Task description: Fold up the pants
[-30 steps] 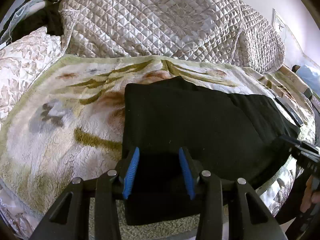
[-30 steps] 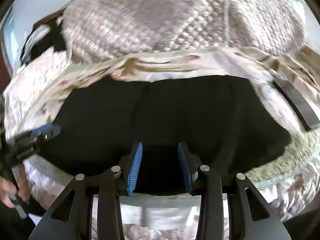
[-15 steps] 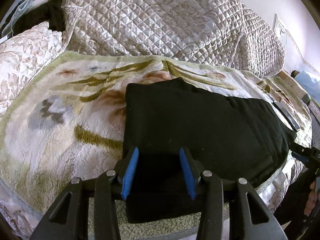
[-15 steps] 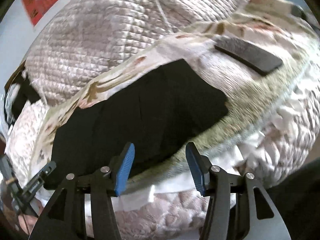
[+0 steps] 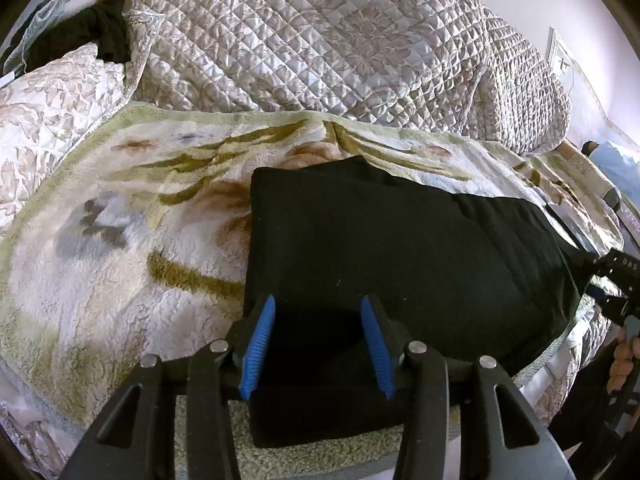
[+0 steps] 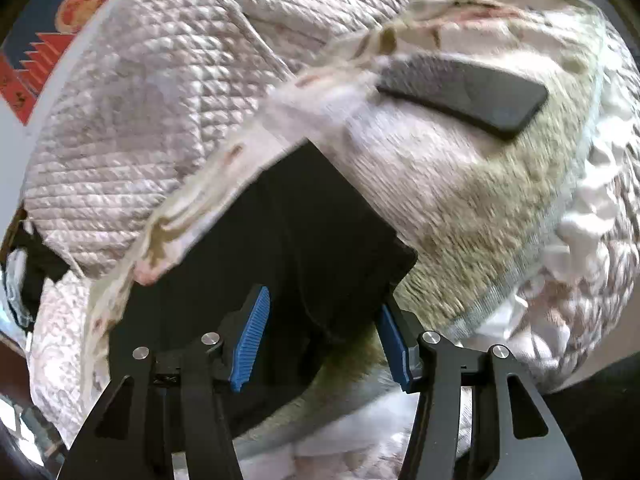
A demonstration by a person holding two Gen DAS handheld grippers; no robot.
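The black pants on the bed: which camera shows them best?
The left wrist view: the black pants lie nearly whole and sharp across the fleece blanket. The right wrist view shows only one blurred corner of them.

Black pants (image 5: 400, 264) — folded flat, lying on fleece blanket (image 5: 120, 240)

The pants (image 5: 400, 256) are matt black cloth, soft and faintly linty, lying on a fluffy, deep-pile fleece blanket (image 5: 120, 248) with a rough, tufted look. Behind it the quilt (image 5: 320, 40) is glossy satin cloth stitched into small puckered diamonds, and a slab (image 6: 464, 92) on the blanket looks smooth, dark and hard. Both grippers are matt black plastic with bare metal pins, and their pads (image 5: 258, 344) are ribbed blue rubber or plastic.
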